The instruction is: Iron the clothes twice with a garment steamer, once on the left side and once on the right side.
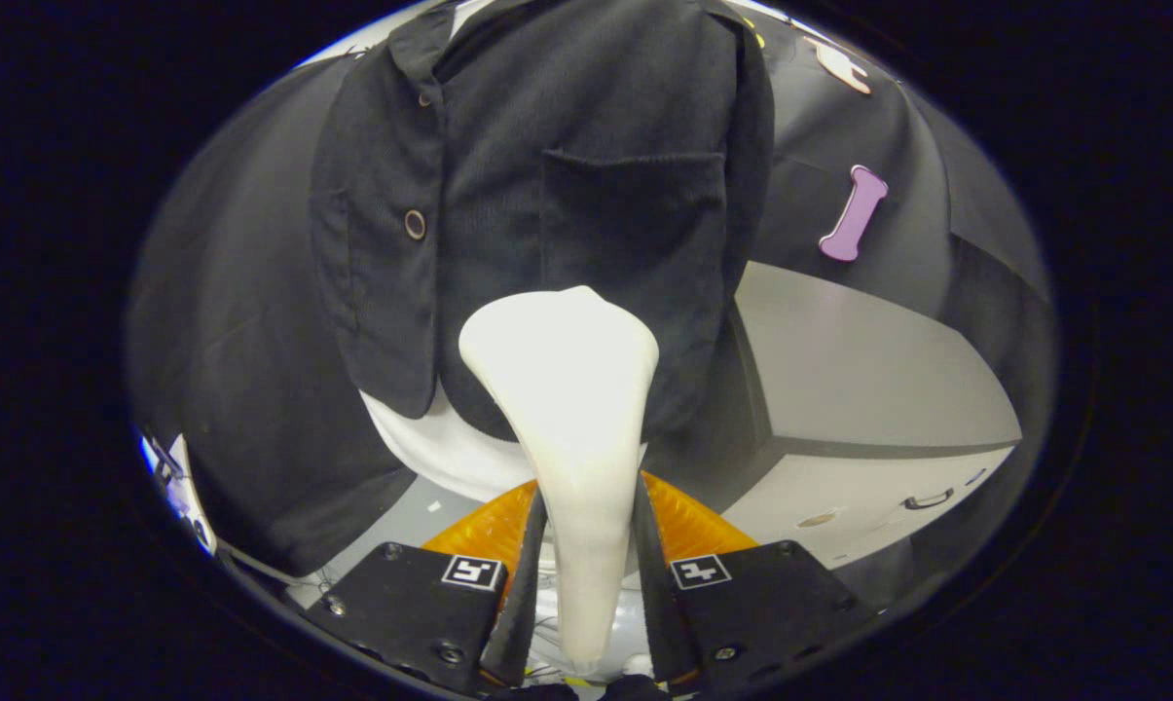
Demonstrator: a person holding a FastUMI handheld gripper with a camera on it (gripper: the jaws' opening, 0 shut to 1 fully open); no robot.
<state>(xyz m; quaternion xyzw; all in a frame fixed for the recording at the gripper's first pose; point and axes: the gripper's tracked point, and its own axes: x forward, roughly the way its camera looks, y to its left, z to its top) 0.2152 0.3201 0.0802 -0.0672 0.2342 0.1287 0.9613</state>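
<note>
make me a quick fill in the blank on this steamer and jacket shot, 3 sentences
1. The gripper has both fingers pressed on the handle of the white ____.
2. The steamer head sits just below the jacket's chest ____.
3. Under the hem of the dark jacket shows a layer coloured ____.

Missing words: steamer; pocket; white

Dim booth, glare on steamer (567, 389) (fisheye-warped edges).
</note>
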